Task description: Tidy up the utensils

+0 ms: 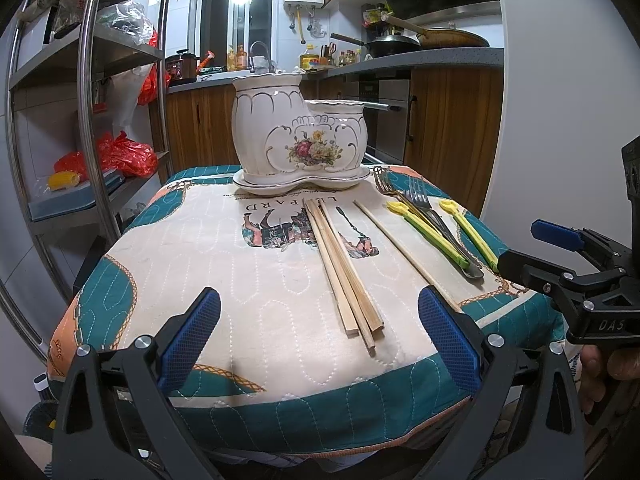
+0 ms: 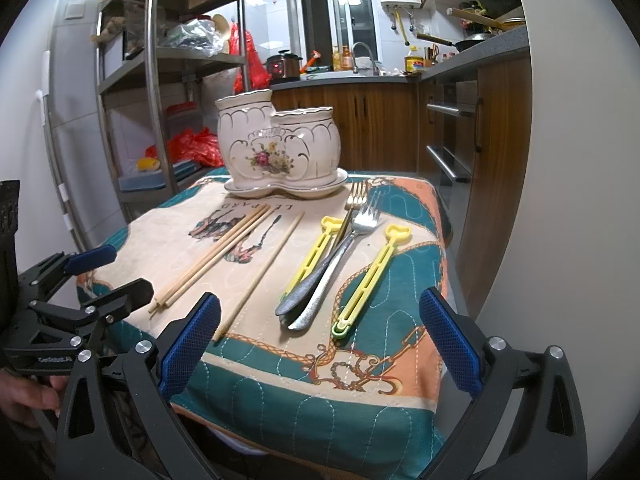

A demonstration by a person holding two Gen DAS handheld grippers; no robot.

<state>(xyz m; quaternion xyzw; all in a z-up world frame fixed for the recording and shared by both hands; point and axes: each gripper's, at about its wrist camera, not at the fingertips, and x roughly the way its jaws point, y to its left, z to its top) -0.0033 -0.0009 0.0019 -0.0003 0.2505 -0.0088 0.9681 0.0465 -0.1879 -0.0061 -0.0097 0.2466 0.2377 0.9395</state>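
A white two-part ceramic utensil holder (image 1: 300,132) (image 2: 278,148) with a flower print stands on its saucer at the table's far side. Wooden chopsticks (image 1: 344,268) (image 2: 212,258) lie in a bundle mid-table, with a single chopstick (image 1: 404,252) (image 2: 262,272) apart to the right. Two metal forks (image 1: 428,216) (image 2: 336,256) and two yellow plastic clips (image 1: 472,232) (image 2: 370,274) lie further right. My left gripper (image 1: 320,336) hovers open at the near edge before the chopsticks. My right gripper (image 2: 320,340) stands open near the fork handles, holding nothing.
The table wears a quilted teal and cream cloth (image 1: 224,264) (image 2: 320,384). A metal shelf rack (image 1: 100,80) with red bags stands to the left. Wooden kitchen cabinets (image 2: 492,160) and a counter with pans run along the back and right.
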